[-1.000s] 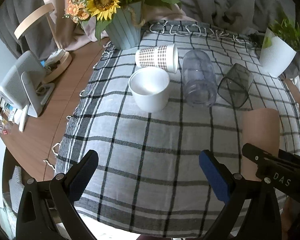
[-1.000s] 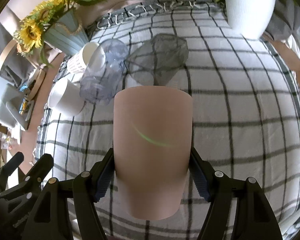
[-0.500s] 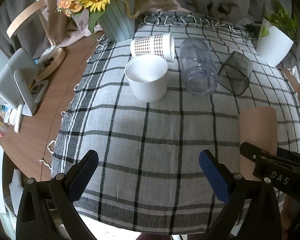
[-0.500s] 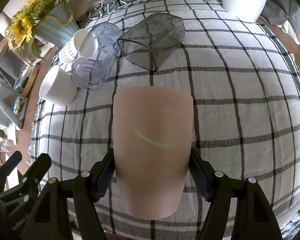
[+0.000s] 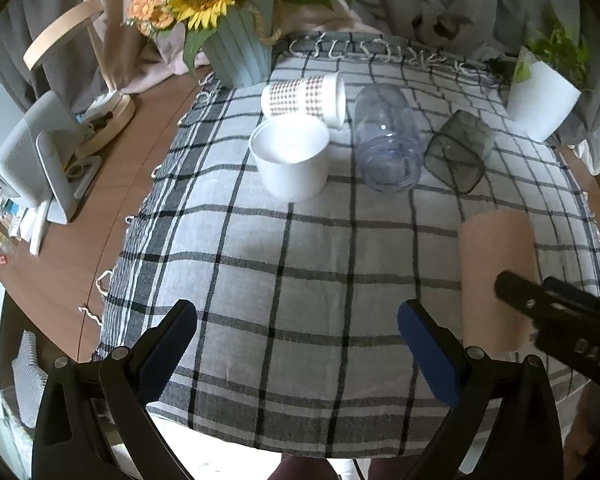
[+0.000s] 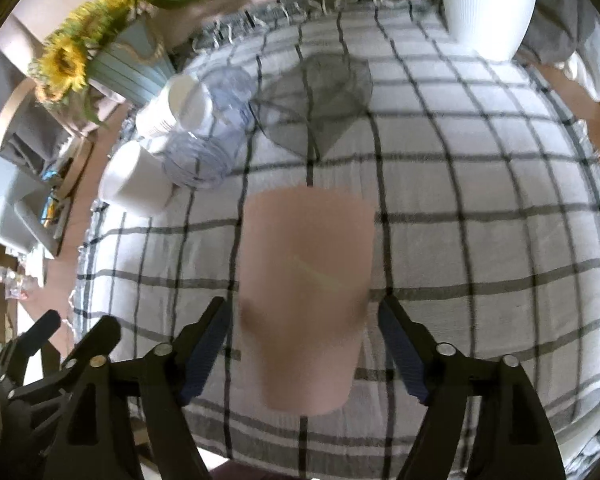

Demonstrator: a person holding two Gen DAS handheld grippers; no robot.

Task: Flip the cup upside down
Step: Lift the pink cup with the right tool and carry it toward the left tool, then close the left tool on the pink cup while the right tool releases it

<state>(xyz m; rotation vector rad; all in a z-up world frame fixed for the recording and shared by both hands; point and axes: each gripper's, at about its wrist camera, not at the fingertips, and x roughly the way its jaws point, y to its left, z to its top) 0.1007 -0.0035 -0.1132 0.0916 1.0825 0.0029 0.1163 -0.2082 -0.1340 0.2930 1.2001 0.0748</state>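
A pink cup (image 6: 306, 296) stands between the fingers of my right gripper (image 6: 304, 344), wide end away from the camera. The jaws have drawn apart, with small gaps showing on both sides of the cup. The cup also shows in the left wrist view (image 5: 496, 276) at the right, partly behind the right gripper's black body (image 5: 556, 316). My left gripper (image 5: 296, 344) is open and empty above the near part of the checked cloth (image 5: 284, 264).
A white cup (image 5: 290, 156) stands upright. A checked paper cup (image 5: 304, 96), a clear jar (image 5: 384, 140) and a smoky glass (image 5: 458, 150) lie on their sides. A sunflower vase (image 5: 240, 52) and a white plant pot (image 5: 542, 96) stand at the back. A fan (image 5: 40, 152) sits left.
The right gripper's jaws have loosened from the pink cup, leaving gaps beside it. The right view is blurred by motion. The left gripper drew slightly nearer the cups.
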